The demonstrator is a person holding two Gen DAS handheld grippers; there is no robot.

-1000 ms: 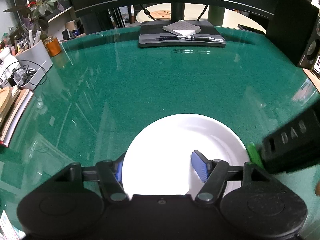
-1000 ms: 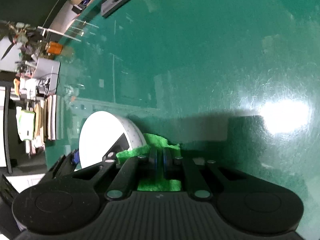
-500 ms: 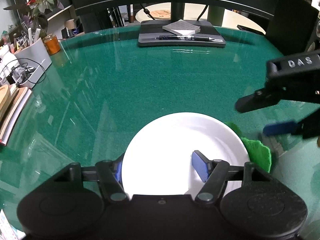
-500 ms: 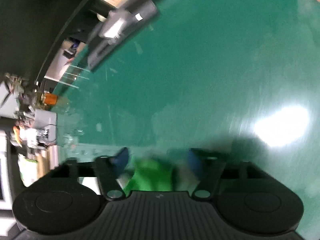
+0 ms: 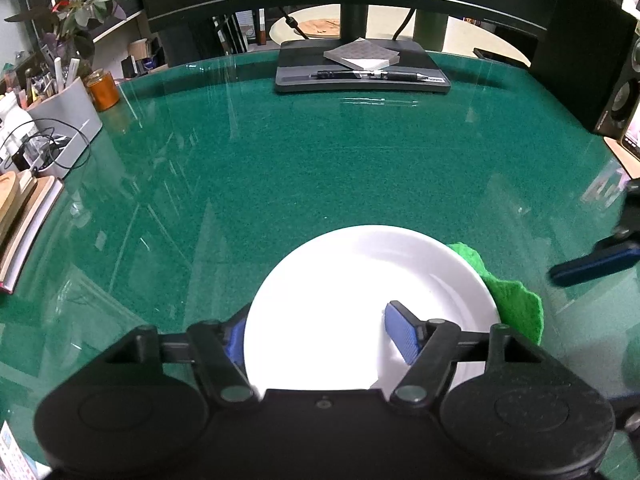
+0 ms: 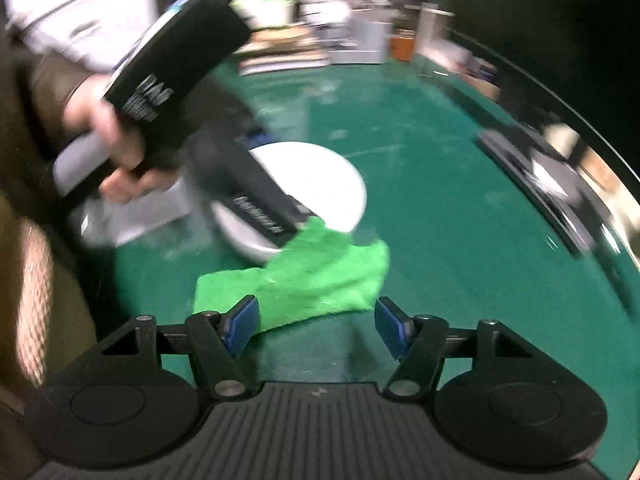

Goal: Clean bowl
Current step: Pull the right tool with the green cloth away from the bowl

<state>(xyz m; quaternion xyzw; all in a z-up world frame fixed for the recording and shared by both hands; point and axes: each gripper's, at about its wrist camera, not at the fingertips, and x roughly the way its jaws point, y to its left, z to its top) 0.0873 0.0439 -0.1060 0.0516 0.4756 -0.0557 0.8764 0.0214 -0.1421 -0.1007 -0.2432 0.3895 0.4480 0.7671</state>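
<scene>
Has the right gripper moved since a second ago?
Yes. The right gripper has let go of the green cloth, its jaws just opened, and pulled up and away from the white bowl.

**Bowl on the table, cloth at its right**

The bowl [image 5: 360,300] sits on the table [image 5: 300,168], near its front edge. The cloth [image 5: 516,304] lies on the table just right of the bowl, touching its rim. Behind, at the far edge, stands a tray [image 5: 362,78] bearing a pen [image 5: 368,75] and a notepad [image 5: 362,57].
</scene>
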